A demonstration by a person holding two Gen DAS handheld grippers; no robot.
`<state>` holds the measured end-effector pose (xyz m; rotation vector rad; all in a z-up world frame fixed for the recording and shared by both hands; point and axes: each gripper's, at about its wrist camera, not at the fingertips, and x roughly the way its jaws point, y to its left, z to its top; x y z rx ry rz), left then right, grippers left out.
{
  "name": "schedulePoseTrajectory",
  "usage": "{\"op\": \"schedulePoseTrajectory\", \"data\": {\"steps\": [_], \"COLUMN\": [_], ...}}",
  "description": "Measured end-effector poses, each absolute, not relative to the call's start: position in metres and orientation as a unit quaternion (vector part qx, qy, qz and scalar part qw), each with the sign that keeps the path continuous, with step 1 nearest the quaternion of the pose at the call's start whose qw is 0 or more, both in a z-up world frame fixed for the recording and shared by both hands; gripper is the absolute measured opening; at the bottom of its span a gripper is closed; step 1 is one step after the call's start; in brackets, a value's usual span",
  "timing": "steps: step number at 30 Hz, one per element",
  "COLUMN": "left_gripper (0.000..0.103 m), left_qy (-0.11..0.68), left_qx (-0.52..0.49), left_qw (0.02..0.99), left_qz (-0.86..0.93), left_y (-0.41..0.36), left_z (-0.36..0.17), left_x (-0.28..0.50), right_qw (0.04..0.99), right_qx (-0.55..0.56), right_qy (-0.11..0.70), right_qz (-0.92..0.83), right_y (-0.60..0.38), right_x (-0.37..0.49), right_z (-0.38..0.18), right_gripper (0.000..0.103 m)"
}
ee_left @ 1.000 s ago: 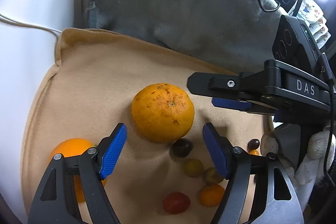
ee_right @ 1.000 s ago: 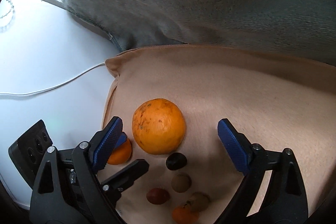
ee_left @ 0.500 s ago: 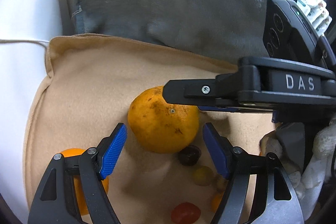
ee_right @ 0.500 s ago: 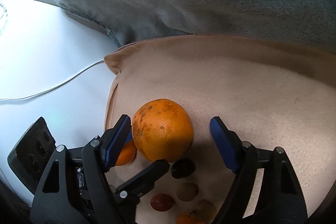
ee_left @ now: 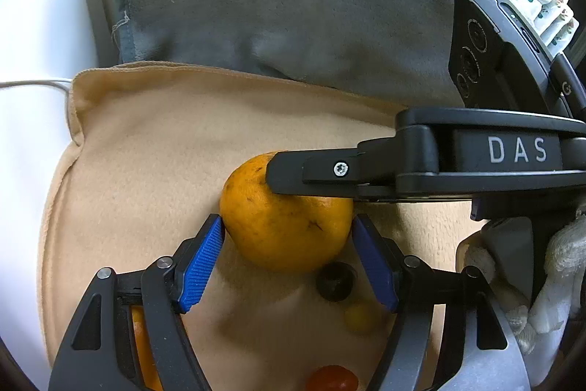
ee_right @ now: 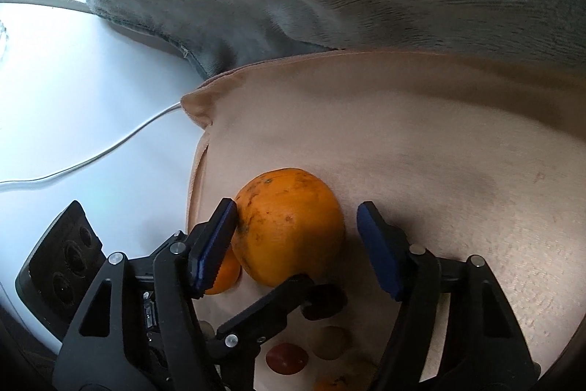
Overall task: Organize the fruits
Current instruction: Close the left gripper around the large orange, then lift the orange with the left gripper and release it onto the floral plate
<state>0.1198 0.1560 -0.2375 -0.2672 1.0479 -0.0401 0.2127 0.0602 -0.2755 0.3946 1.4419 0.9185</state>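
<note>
A large speckled orange (ee_left: 289, 226) lies on a beige cloth (ee_left: 164, 141). My left gripper (ee_left: 287, 237) has a blue pad on each side of the orange, touching it. My right gripper (ee_right: 296, 226) is open around the same orange (ee_right: 289, 222); its left pad touches the fruit, and its right pad stands clear. A finger of the right gripper crosses above the orange in the left wrist view. A smaller orange (ee_right: 221, 272) sits behind the left pad. Small fruits lie near: a dark one (ee_left: 335, 281), a yellow one (ee_left: 360, 317), a red one (ee_left: 331, 378).
A grey plush blanket (ee_left: 293, 6) lies beyond the beige cloth. A white table surface (ee_right: 73, 98) with a thin white cable (ee_right: 110, 149) is to the left. A white-gloved hand (ee_left: 556, 273) holds the right gripper.
Both grippers moved forward onto the large orange. The left gripper's pads closed in to touch its sides. The right gripper's jaws narrowed around it.
</note>
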Motion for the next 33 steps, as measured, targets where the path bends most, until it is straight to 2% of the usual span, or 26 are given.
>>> {"op": "schedulePoseTrajectory", "data": {"steps": [1, 18, 33], "left_gripper": [0.072, 0.072, 0.071], "left_qy": [0.498, 0.488, 0.467], "left_qx": [-0.129, -0.132, -0.125], "left_qw": [0.857, 0.862, 0.875], "left_qz": [-0.020, -0.026, -0.031], "left_y": [0.156, 0.159, 0.150], "left_z": [-0.238, -0.239, -0.222], "left_x": [0.119, 0.105, 0.087], "right_qw": [0.637, 0.634, 0.645], "right_qx": [0.177, 0.185, 0.196], "right_qy": [0.632, 0.630, 0.609], "right_qz": [0.404, 0.409, 0.417], "right_y": [0.060, 0.057, 0.039], "right_x": [0.213, 0.215, 0.206], "right_z": [-0.276, -0.275, -0.253], "right_gripper": [0.064, 0.064, 0.064]}}
